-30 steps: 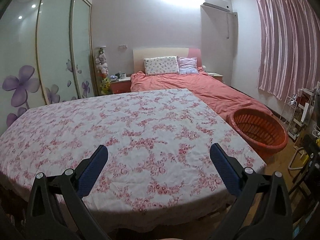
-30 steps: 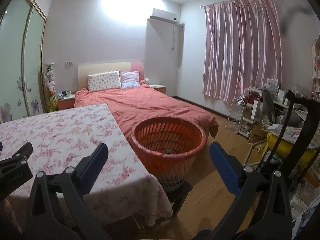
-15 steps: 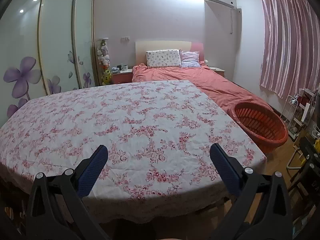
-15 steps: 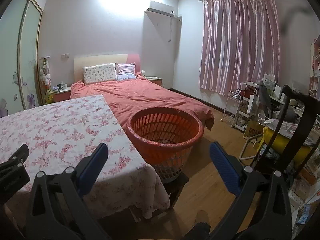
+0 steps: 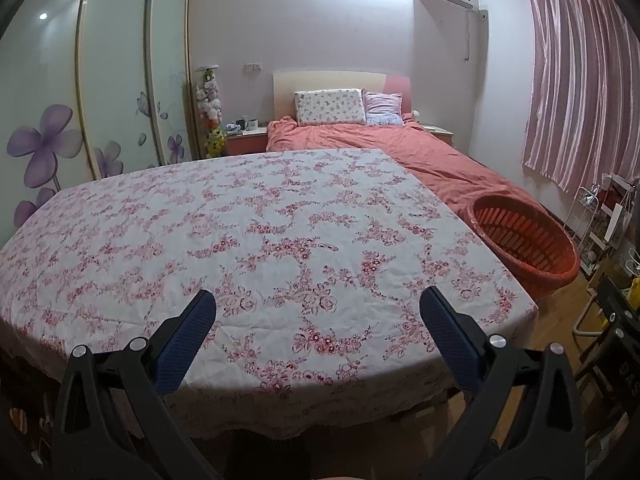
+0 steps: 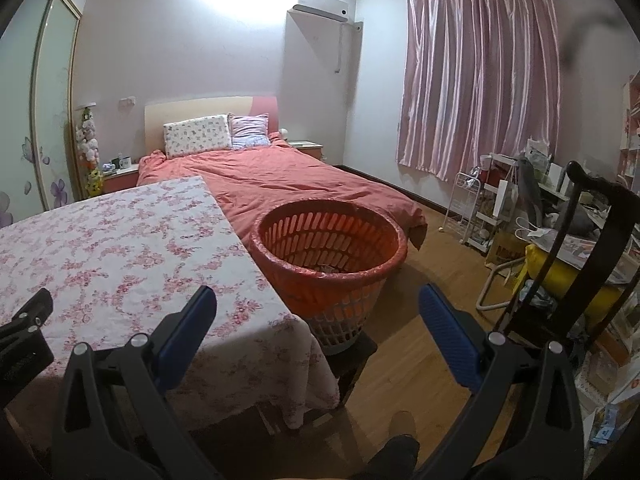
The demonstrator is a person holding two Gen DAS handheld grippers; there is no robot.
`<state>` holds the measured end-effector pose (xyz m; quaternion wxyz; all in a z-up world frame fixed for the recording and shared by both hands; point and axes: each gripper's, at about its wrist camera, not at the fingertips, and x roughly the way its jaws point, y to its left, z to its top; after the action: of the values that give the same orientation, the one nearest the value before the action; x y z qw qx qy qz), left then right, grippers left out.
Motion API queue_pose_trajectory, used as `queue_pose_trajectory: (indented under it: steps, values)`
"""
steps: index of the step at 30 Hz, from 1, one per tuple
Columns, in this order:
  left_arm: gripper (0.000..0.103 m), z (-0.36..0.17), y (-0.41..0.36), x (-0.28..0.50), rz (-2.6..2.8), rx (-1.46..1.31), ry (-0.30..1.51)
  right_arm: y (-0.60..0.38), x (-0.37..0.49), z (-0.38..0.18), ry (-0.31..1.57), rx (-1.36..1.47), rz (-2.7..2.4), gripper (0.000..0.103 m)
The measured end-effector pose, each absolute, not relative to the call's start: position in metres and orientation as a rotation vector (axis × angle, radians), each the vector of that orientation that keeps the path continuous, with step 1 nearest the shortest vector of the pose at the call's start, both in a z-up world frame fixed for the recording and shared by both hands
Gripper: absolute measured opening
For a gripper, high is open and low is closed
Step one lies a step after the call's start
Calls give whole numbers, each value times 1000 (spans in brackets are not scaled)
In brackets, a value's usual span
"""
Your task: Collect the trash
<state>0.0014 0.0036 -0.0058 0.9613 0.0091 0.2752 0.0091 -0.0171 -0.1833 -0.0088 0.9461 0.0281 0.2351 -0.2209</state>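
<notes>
An orange slatted basket (image 6: 332,256) stands on a dark stool beside the table's right edge; a few scraps lie at its bottom. It also shows at the right of the left wrist view as the basket (image 5: 528,248). My left gripper (image 5: 316,336) is open above the near edge of the flower-print tablecloth (image 5: 256,240), nothing between its blue pads. My right gripper (image 6: 316,332) is open too, held over the table corner (image 6: 256,320) and floor, in front of the basket. No loose trash shows on the cloth.
A bed with a salmon cover (image 6: 296,180) lies behind the table. Wardrobe doors (image 5: 112,80) line the left wall. A chair (image 6: 580,264) and cluttered shelves (image 6: 508,200) fill the right side. Wooden floor (image 6: 432,264) shows between basket and clutter.
Both grippers have drawn back and risen a little from the table and basket; the views show more of the cloth's near edge. Both stay open and empty.
</notes>
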Motion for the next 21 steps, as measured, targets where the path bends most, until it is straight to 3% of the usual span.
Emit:
queue_pose_trajectory:
  steps: [21]
  values:
    - [100,-9,0,3,1,19,579,-184,-14,-18,512,53,-449,99]
